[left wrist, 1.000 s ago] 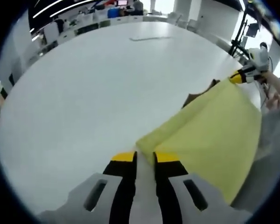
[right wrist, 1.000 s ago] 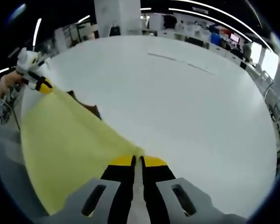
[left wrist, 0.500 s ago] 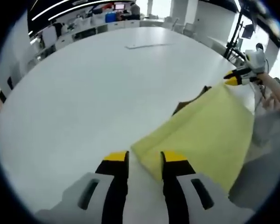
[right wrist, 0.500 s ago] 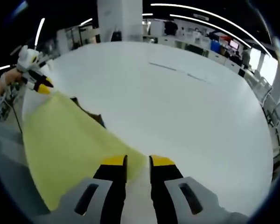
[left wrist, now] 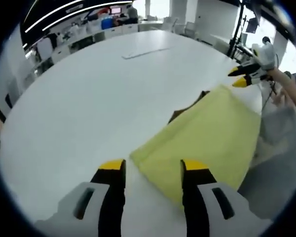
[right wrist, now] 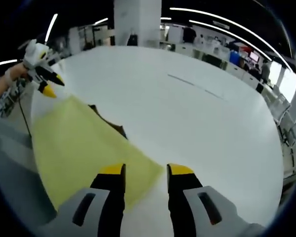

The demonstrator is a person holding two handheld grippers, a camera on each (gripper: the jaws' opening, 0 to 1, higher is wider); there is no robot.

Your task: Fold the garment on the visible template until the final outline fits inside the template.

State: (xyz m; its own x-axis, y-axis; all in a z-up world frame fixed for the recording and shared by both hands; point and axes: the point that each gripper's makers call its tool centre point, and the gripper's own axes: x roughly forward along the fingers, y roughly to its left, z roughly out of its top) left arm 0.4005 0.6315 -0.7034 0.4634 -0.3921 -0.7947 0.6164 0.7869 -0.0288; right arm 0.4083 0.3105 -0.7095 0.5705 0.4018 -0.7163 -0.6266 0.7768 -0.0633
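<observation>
A pale yellow garment point(left wrist: 207, 136) lies folded flat on the white table point(left wrist: 89, 98), near its edge. One corner points in between the jaws of my left gripper point(left wrist: 153, 168), which is open and holds nothing. A dark brown sheet point(left wrist: 186, 107) peeks out from under the garment's far edge. My right gripper point(left wrist: 239, 78) hovers open just past the far corner. In the right gripper view the yellow garment point(right wrist: 84, 143) spreads to the left of my open right gripper point(right wrist: 146, 172). There the brown sheet point(right wrist: 110, 124) shows beside it, and the left gripper point(right wrist: 54, 87) hangs open above its far corner.
A thin grey strip point(left wrist: 145, 51) lies far out on the table, also visible as a strip point(right wrist: 192, 85) in the right gripper view. A person's grey clothing point(left wrist: 281, 153) is beyond the table edge beside the garment. Desks and a tripod point(left wrist: 235, 34) stand around the table.
Both grippers have gone from shut on the garment's corners to open, letting go, and drawn back a little. The garment now rests flat on the table.
</observation>
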